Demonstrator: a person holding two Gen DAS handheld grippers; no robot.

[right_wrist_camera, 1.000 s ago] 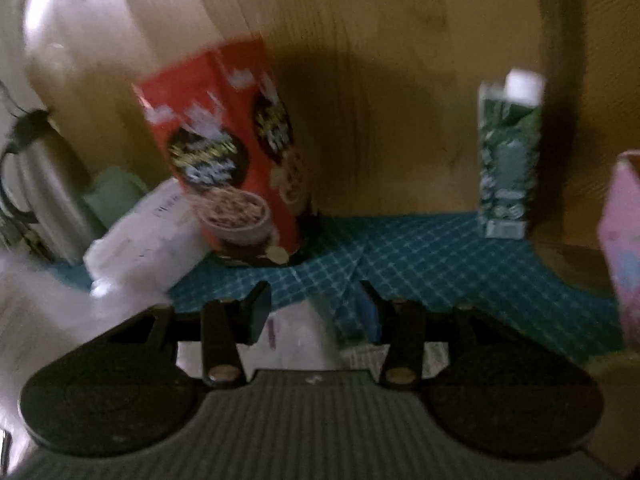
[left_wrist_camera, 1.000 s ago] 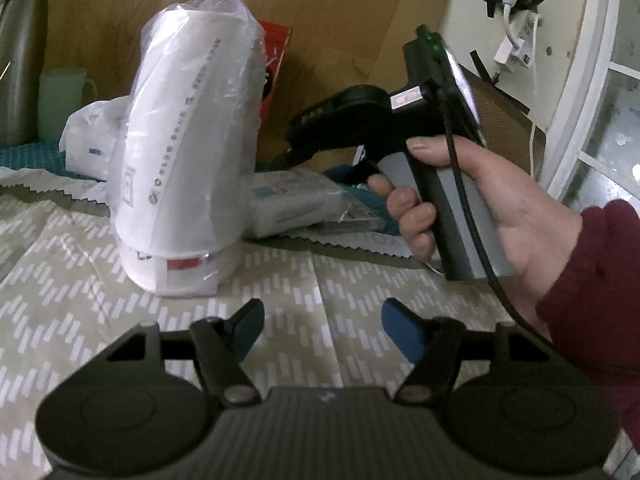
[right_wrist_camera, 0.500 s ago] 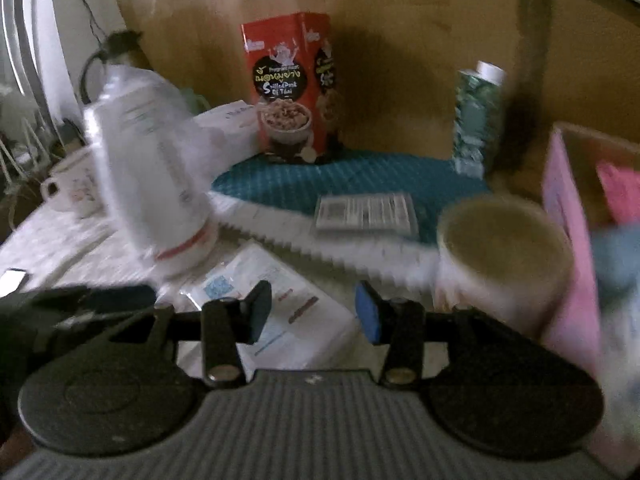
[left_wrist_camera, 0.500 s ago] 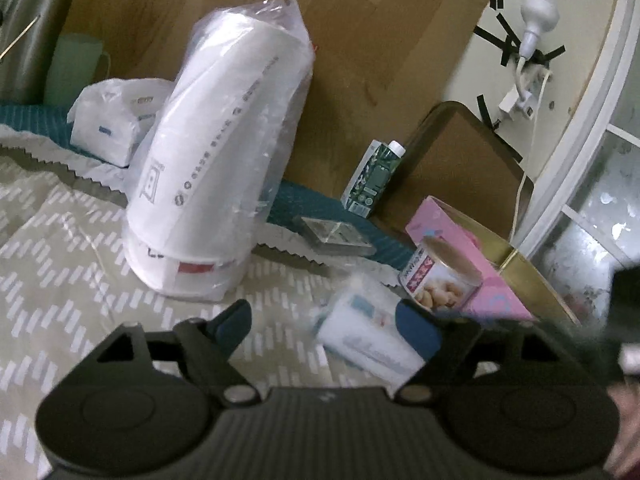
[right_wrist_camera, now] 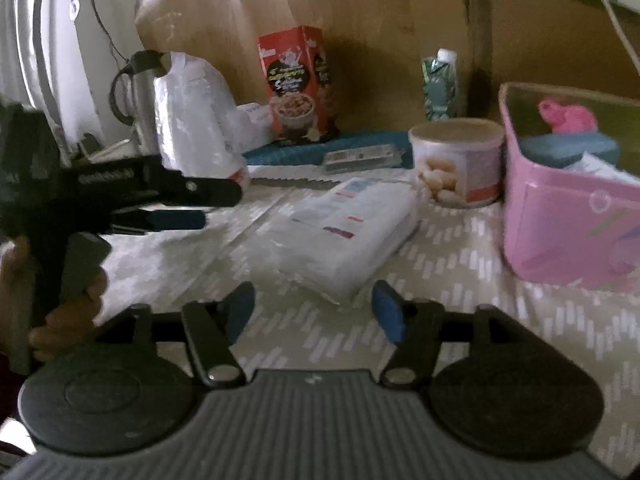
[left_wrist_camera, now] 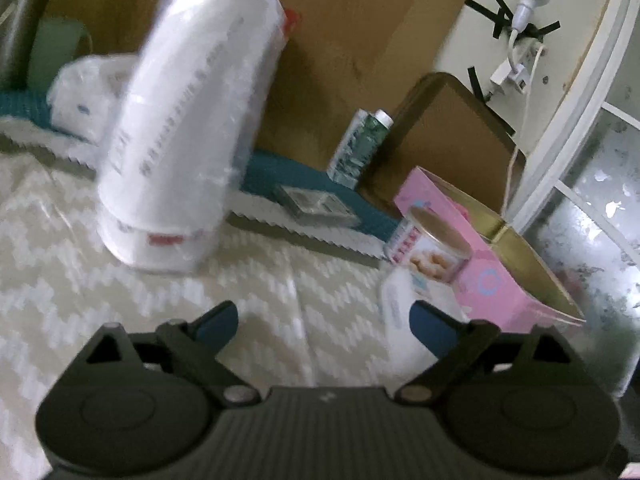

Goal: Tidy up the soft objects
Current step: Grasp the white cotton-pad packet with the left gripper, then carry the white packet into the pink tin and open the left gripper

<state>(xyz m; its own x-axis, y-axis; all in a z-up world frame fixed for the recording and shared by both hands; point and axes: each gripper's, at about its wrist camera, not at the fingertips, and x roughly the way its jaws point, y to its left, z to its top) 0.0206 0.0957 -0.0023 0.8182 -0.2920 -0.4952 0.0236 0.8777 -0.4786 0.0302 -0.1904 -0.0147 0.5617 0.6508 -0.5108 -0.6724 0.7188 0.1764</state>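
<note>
Dim indoor light, window (left_wrist_camera: 600, 208) glow at right; motion blur throughout (fisheye bending edges), dark vignetted corners.

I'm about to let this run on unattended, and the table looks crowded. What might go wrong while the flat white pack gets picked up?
1. The white soft pack lies close to the round can and pink box; a sideways sweep might knock the can.
2. Both the right gripper and left gripper are opening with nothing between them, near the same pack; they might collide.
3. The tall plastic-wrapped stack leans and could topple if bumped.
</note>
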